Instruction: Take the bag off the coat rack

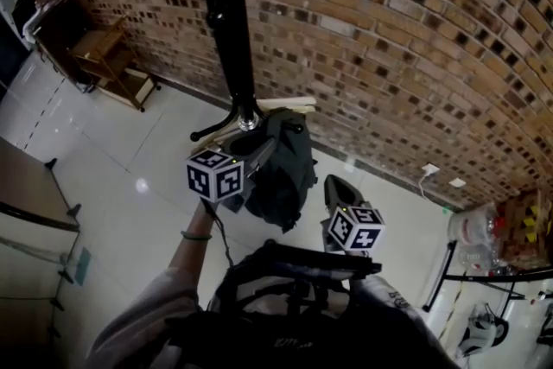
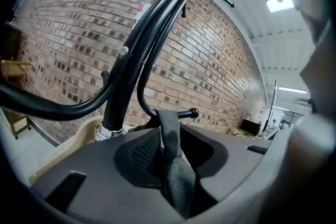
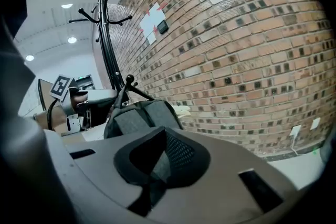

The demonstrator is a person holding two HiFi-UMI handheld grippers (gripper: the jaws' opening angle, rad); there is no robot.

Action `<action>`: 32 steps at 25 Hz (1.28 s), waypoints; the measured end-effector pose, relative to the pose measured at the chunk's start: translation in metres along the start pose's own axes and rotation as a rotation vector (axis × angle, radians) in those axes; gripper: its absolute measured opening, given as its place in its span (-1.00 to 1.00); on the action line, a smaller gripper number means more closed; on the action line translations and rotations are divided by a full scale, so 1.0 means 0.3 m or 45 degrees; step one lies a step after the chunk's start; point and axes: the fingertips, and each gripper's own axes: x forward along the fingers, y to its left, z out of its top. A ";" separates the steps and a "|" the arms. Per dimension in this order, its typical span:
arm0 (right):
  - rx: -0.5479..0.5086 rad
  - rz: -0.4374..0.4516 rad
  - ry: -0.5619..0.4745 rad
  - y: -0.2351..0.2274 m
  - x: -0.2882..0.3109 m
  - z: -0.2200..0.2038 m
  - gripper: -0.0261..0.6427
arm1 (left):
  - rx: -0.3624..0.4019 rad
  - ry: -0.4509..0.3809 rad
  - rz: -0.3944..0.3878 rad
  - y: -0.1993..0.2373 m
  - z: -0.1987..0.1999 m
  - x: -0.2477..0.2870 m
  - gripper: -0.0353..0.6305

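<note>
A dark grey-green bag [image 1: 281, 177] hangs by its strap [image 2: 170, 134] from a low hook [image 2: 194, 112] of the black coat rack [image 1: 229, 22]. My left gripper [image 1: 259, 153] reaches to the top of the bag beside the pole. In the left gripper view the strap runs down between its jaws, lying along one textured pad [image 2: 144, 152] with a dark gap on the other side, so the jaws stand open. My right gripper [image 1: 339, 186] hovers just right of the bag, apart from it, shut with nothing in it. The right gripper view shows the bag [image 3: 142, 115] ahead of its jaws.
A brick wall [image 1: 406, 39] runs behind the rack. A pale wooden board [image 1: 289, 104] lies at the rack's foot. A wooden shelf stand [image 1: 108, 60] is at far left, a tabletop [image 1: 26, 186] at the left edge, and clutter [image 1: 501, 229] at the right.
</note>
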 end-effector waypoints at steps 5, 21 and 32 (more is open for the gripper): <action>0.015 -0.051 -0.010 -0.026 0.022 0.014 -0.90 | -0.024 0.092 -0.143 0.007 -0.002 0.032 -0.51; 0.017 -0.088 0.020 -0.038 0.087 0.009 -0.90 | -0.027 0.154 -0.442 -0.047 0.015 0.098 -0.59; 0.029 -0.128 -0.001 -0.073 0.117 0.044 -0.90 | -0.323 0.083 -0.504 -0.050 0.035 0.086 -0.69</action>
